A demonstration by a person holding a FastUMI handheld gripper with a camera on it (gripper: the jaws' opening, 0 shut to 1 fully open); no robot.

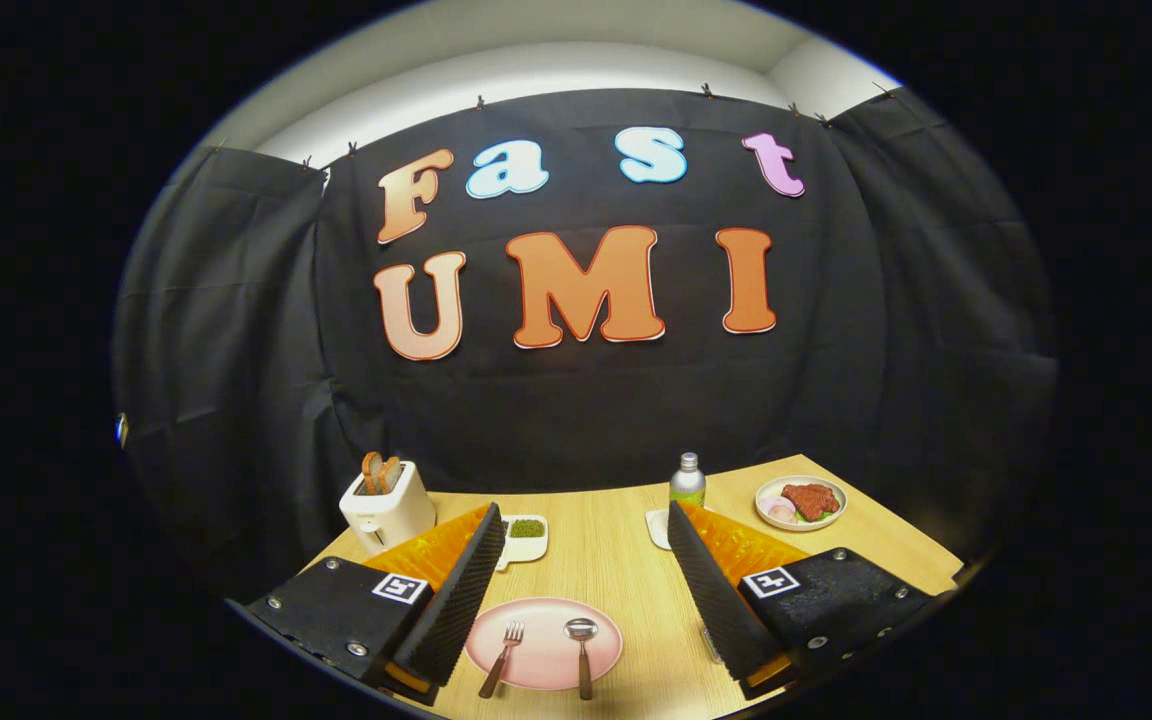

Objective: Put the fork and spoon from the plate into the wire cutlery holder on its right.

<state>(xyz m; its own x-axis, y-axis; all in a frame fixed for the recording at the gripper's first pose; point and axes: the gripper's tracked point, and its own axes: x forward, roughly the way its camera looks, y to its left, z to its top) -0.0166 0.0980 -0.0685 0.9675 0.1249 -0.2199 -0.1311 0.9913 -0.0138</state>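
A pink plate (543,668) lies on the wooden table, low between my two fingers. On it, side by side with handles toward me, are a fork (502,658) on the left and a spoon (582,652) on the right. My gripper (583,512) is open wide and holds nothing, hanging above the table with the plate under the gap between the fingers. The right finger (711,590) covers the table to the right of the plate. A thin bit of metal (712,645) peeks out at its inner edge, and I cannot tell what it is.
A white toaster (386,508) with bread slices stands at the back left. A small white dish of green bits (526,530) sits behind the left finger. A metal bottle (687,480) and a plate of meat (801,502) stand at the back right.
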